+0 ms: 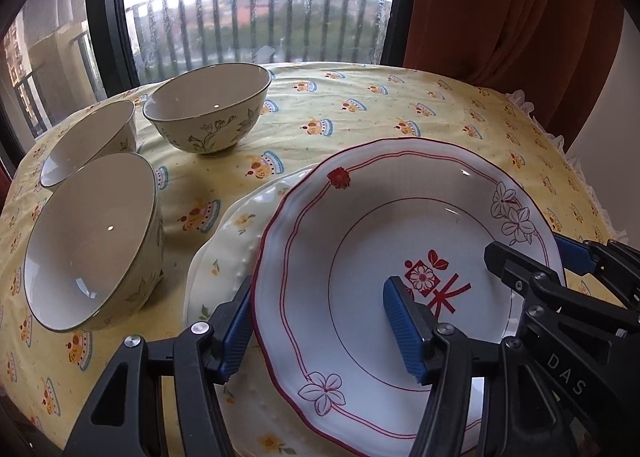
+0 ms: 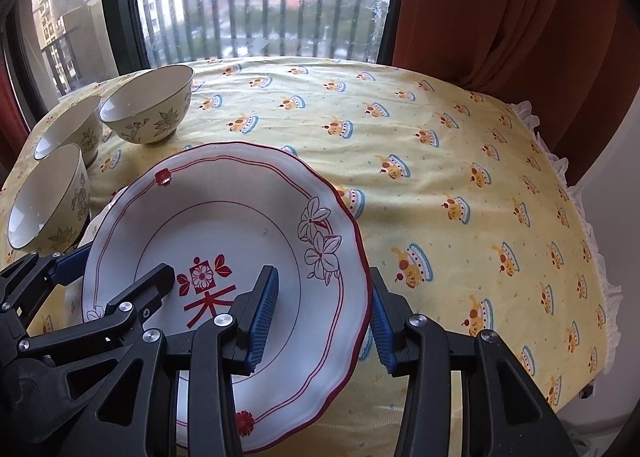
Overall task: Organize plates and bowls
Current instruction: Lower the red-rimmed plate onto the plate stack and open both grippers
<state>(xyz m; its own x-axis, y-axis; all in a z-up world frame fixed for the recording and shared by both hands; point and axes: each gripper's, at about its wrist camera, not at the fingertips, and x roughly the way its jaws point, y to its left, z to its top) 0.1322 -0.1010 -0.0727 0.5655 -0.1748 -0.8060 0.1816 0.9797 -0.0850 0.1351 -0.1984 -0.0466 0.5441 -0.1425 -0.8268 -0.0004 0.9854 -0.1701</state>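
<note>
**Two grippers at the edges of one red-trimmed plate**

A white plate (image 1: 384, 241) with a red wavy rim, red flowers and a red mark in its middle sits over a pale yellow plate (image 1: 224, 257). The yellow plate peeks out on the left side under it. Both are on a table with a yellow cloth (image 2: 460, 145) that has little cake pictures on it.

The left gripper (image 1: 320, 329) has its two blue pads on each side of the plate's left rim. One pad is outside the rim and one is inside, over the white part. I cannot tell if the pads press on the plate.

The right gripper (image 2: 324, 321) does the same on the plate's right rim. One blue pad is inside the plate and one is outside the red edge. Here too I cannot tell if it is squeezing.

Three bowls stand to the left of the plates. They are cream with grey flowers and a dark rim. One bowl (image 1: 208, 109) is at the back, one bowl (image 1: 92, 137) is at the far left, and the nearest bowl (image 1: 96, 245) is just beside the yellow plate.

Behind the table is a window (image 1: 260, 9) with railings outside, and an orange curtain (image 2: 500, 9) hangs on the right.
</note>
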